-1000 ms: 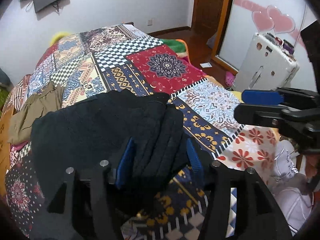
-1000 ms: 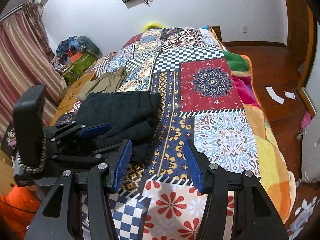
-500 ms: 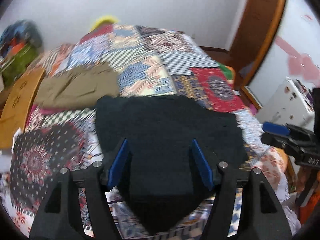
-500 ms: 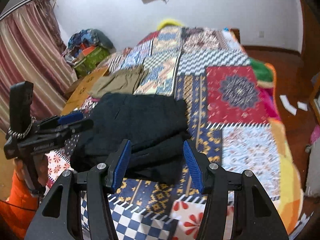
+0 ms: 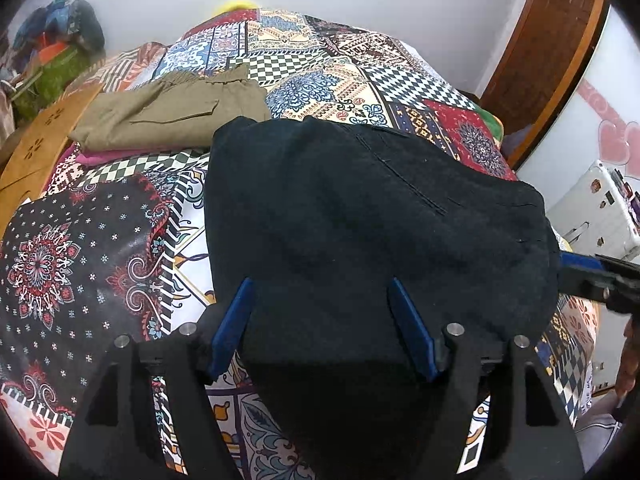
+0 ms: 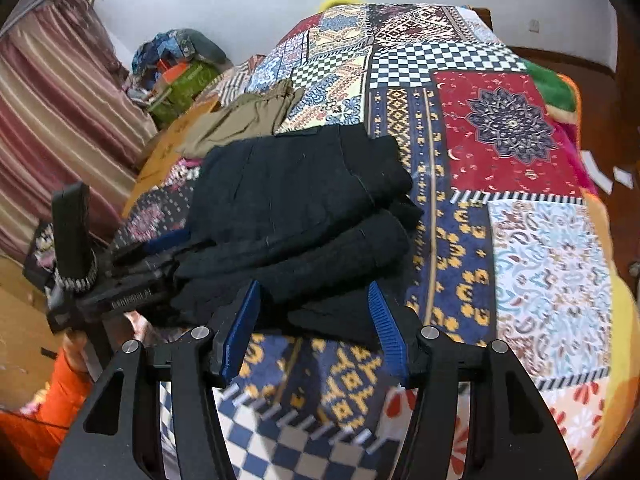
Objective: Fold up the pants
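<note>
The black pants [image 5: 360,216] lie folded in a thick stack on the patchwork bedspread [image 5: 80,248]; they also show in the right wrist view [image 6: 304,208]. My left gripper [image 5: 324,320] is open, its blue pads on either side of the stack's near edge; the cloth lies between them, not pinched. My right gripper [image 6: 312,320] is open at the stack's other near edge. The left gripper also shows in the right wrist view [image 6: 160,252], against the stack's left side.
Folded olive pants [image 5: 172,114] lie on the bed beyond the black stack. A wooden board [image 5: 36,148] lies at the bed's left side. A white case [image 5: 596,208] stands right of the bed. Curtains [image 6: 52,112] and piled bags [image 6: 180,68] stand at left.
Both grippers have swung round and closed in on the black stack. The pants now lie flatter and squarer than a second ago. Both grippers stay open.
</note>
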`<action>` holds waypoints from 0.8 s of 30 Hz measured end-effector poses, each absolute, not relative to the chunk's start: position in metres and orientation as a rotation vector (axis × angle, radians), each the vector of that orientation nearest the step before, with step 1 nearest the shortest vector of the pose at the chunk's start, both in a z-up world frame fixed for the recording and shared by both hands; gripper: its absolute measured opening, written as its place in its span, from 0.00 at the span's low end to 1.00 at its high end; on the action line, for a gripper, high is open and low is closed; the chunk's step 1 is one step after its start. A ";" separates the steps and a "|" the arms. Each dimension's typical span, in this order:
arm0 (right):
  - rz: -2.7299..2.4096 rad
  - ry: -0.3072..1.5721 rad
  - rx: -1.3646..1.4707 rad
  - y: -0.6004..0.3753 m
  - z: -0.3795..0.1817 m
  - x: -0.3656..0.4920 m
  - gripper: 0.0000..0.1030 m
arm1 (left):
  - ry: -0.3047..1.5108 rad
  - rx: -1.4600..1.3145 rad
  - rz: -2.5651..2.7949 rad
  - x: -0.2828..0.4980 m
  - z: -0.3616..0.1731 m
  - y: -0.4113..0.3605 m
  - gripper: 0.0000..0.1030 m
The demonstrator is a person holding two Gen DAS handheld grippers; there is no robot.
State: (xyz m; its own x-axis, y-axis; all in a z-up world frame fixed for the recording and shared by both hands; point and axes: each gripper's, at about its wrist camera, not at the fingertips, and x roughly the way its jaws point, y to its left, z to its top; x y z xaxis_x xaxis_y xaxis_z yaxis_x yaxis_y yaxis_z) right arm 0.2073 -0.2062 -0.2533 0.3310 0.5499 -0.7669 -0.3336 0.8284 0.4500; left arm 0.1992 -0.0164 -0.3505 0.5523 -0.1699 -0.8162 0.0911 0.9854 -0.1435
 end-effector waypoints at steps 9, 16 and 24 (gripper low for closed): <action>0.556 1.074 0.350 -0.193 -0.256 0.228 0.61 | 0.959 -0.100 -0.152 0.198 -0.353 -0.015 0.71; 0.500 1.036 0.400 -0.188 -0.253 0.233 0.63 | 0.951 -0.101 -0.149 0.197 -0.353 -0.015 0.71; 0.438 1.017 0.341 -0.182 -0.261 0.239 0.42 | 0.943 -0.086 -0.135 0.197 -0.351 -0.017 0.70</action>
